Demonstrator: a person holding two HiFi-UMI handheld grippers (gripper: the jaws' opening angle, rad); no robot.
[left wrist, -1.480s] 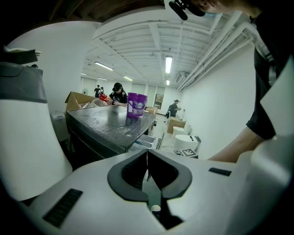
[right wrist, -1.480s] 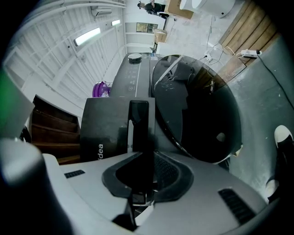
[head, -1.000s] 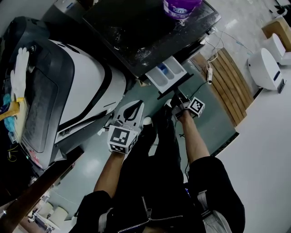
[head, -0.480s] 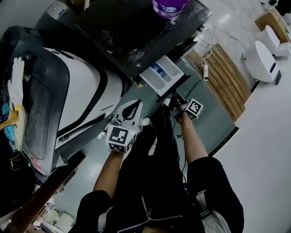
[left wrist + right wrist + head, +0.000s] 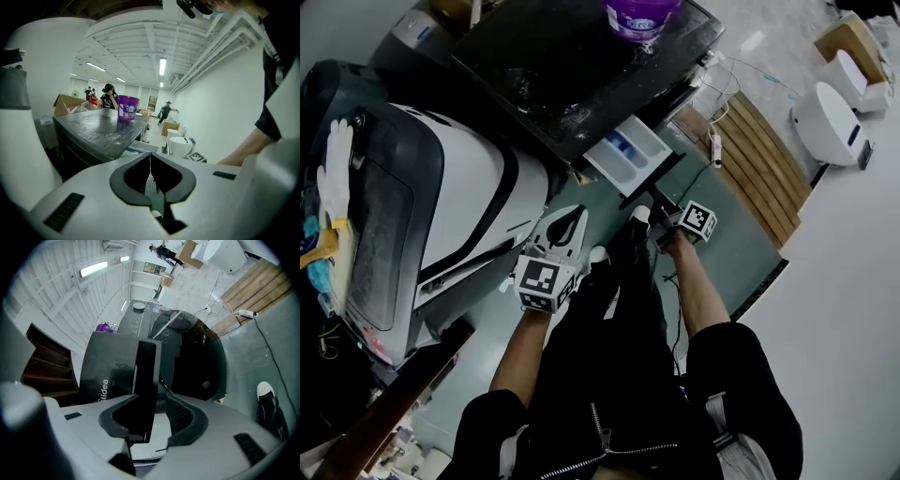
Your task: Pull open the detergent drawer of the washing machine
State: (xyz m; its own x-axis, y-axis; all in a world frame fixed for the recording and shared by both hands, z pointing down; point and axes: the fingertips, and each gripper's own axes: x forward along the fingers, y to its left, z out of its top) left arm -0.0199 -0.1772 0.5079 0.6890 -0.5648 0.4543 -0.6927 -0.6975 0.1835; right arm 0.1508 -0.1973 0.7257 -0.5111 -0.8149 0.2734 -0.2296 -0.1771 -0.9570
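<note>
The washing machine (image 5: 112, 363) bears the brand name "Midea" on its front.

- This looks like a large test hall or lab, not a home.
- Long strip lights (image 5: 162, 65) and bare white pipes (image 5: 211, 52) run under the high ceiling.
- A washing machine (image 5: 581, 66) stands free, near cardboard boxes (image 5: 64, 101) and a loose power strip (image 5: 713, 148).
- Several people (image 5: 166, 109) work far behind.

The right gripper (image 5: 152, 398) has just been opening its jaws around the glossy black front panel (image 5: 146, 376) of the white pulled-out detergent drawer (image 5: 628, 150). The panel now stands loose between them, with a clear gap to one jaw. In the head view, the dark washing machine (image 5: 581, 66) sits slightly further left.
</note>
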